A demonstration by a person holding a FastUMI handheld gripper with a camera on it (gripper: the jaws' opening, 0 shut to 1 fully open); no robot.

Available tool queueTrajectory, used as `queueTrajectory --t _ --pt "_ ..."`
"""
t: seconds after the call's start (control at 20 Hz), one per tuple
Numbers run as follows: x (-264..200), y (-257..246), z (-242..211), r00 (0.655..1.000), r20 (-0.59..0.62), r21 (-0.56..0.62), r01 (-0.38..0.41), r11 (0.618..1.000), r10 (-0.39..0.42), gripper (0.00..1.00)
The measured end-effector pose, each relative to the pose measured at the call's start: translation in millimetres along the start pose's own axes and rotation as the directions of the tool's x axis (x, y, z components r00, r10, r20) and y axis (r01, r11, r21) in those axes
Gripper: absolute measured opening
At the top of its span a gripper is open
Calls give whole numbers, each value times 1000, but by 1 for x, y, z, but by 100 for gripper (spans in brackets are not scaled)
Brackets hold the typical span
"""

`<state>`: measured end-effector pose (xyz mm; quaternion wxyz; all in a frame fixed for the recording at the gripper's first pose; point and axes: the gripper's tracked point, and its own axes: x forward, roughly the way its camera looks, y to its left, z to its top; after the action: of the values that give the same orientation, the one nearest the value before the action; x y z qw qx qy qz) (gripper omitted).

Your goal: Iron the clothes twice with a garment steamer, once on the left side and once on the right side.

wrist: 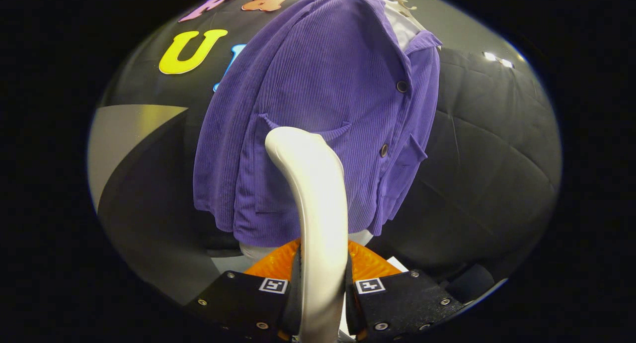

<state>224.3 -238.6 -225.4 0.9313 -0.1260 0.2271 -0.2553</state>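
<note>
Tongs clench a white curved plastic garment steamer at a hanging purple corduroy jacket, seemingly mid-pass; next, stroke its other side.

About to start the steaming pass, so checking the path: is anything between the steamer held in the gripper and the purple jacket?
Nothing visible. The gripper is shut on the white steamer, whose head rises straight ahead of the fingers in front of the hanging purple jacket, near its pocket.

You see a jacket of ribbed, matt corduroy cloth with dull round buttons; a steamer of smooth, glossy plastic clamped between both fingers; and a matt, quilted cloth wall behind the jacket.
</note>
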Motion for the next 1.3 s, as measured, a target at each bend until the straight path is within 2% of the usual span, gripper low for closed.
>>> queueTrajectory --t 0.4,0.75,0.95,1.3 --pt "6 10 -33 998 -59 -20 -11 1000 10 35" --pt "-19 18 -59 992 -102 -35 -81 996 77 35" --pt "-42 -6 -65 990 -112 -10 -90 996 89 35" --pt "-70 -78 -65 993 -93 21 -68 997 69 35"
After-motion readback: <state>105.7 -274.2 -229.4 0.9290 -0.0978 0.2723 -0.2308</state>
